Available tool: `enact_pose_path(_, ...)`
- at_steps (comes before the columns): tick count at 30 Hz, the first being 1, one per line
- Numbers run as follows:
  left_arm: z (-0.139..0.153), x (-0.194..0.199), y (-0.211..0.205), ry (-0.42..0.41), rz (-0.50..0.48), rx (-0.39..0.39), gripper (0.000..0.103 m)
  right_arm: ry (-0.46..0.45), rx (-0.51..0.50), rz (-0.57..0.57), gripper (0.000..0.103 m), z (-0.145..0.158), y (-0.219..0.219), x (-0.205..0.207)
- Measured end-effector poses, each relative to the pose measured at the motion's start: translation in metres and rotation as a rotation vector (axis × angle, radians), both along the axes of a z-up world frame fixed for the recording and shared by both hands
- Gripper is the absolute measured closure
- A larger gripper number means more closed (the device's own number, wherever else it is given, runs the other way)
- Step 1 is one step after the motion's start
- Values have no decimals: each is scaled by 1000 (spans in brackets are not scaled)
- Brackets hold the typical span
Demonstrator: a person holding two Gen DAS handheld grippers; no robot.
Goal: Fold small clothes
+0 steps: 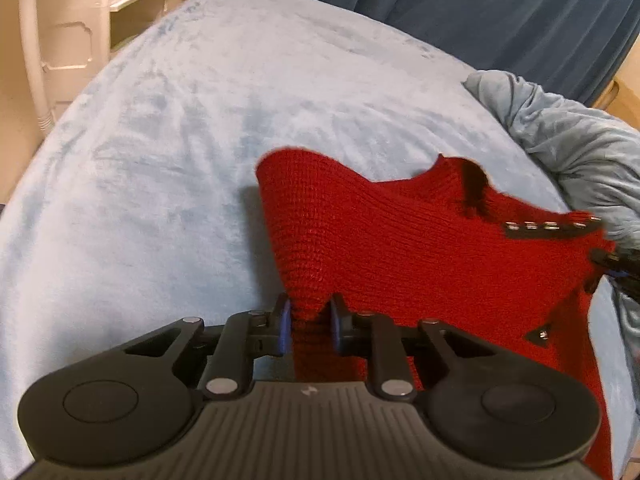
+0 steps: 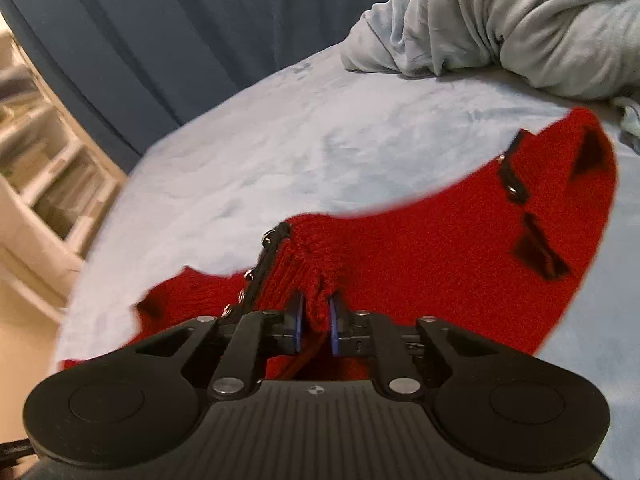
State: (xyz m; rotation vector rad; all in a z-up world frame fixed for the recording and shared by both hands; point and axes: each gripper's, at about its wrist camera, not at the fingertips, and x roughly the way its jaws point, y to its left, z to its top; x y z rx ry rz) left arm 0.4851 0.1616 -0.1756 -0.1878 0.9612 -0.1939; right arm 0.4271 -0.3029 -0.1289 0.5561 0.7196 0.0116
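Note:
A small red knitted garment [image 1: 380,240] with black trim and metal snaps hangs stretched above the light blue blanket [image 1: 180,140]. My left gripper [image 1: 308,322] is shut on one ribbed edge of it. My right gripper [image 2: 316,326] is shut on another bunched edge next to a black snap strip [image 2: 264,264]. The right gripper's fingers [image 1: 612,260] show at the right edge of the left wrist view, pinching the garment. In the right wrist view the garment [image 2: 420,248] spreads away over the blanket [image 2: 300,152].
A crumpled pale blue blanket heap [image 1: 572,148] lies at the far right, also in the right wrist view [image 2: 520,24]. Dark blue curtains [image 1: 460,0] hang behind. A white shelf unit [image 1: 68,32] stands at the left past the blanket's edge.

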Motion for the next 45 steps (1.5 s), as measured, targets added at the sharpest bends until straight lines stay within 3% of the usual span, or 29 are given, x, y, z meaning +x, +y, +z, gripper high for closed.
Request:
enact_pose_path(3, -10, 2, 1, 25, 12, 22, 80, 51, -41, 11, 93, -20, -1, 7)
enact_pose_path(5, -10, 1, 0, 17, 43, 31, 64, 204, -66, -7, 87, -53, -8, 26)
enact_pose_path(6, -8, -2, -2, 10, 54, 56, 56, 228, -53, -20, 84, -59, -12, 28)
enact_pose_path(8, -3, -8, -8, -4, 54, 129, 24, 174, -25, -23, 79, -47, -21, 16)
enact_pose_path(10, 5, -18, -10, -59, 51, 188, 15, 67, -86, -69, 66, -24, -37, -9)
enact_pose_path(12, 10, -28, -11, -87, 44, 202, 15, -18, -273, -129, 55, -6, -55, -27)
enact_pose_path(15, 15, -38, -11, -89, 73, 174, 15, -16, -793, -117, 49, -1, -71, -21)
enact_pose_path(19, 21, -48, -19, -89, 74, 150, 15, 59, -1353, 198, 36, -38, -68, 5)
enact_pose_path(20, 23, -48, -22, -87, 68, 150, 15, 56, -1493, 321, 28, -51, -63, 7)
enact_pose_path(21, 23, -49, -25, -83, 62, 153, 15, 37, -1576, 403, 21, -58, -60, 9)
enact_pose_path(24, 24, -46, -31, -72, 67, 160, 14, -80, -1767, 676, 15, -77, -49, 9)
enact_pose_path(26, 25, -41, -34, -62, 73, 163, 14, -74, -1846, 809, 16, -88, -43, 16)
enact_pose_path(27, 26, -40, -35, -60, 79, 162, 14, -47, -1853, 869, 30, -92, -42, 19)
enact_pose_path(28, 28, -40, -36, -60, 82, 157, 14, 3, -1823, 937, 54, -91, -41, 23)
enact_pose_path(29, 31, -40, -36, -61, 84, 152, 14, 55, -1787, 920, 92, -85, -37, 28)
enact_pose_path(32, 40, -41, -36, -71, 85, 151, 14, 27, -1573, 730, 95, -38, -46, 34)
enact_pose_path(34, 46, -42, -34, -80, 98, 159, 14, -3, -1444, 519, 95, 5, -66, 37)
enact_pose_path(38, 57, -45, -26, -75, 147, 100, 14, -67, -1001, -38, 95, 120, -151, 32)
enact_pose_path(40, 63, -46, -26, -72, 166, 78, 14, -70, -881, -229, 95, 156, -187, 25)
enact_pose_path(42, 69, -47, -26, -75, 180, 64, 14, -60, -830, -321, 95, 174, -210, 22)
enact_pose_path(45, 74, -47, -25, -72, 208, 41, 14, 30, -811, -353, 95, 170, -222, 25)
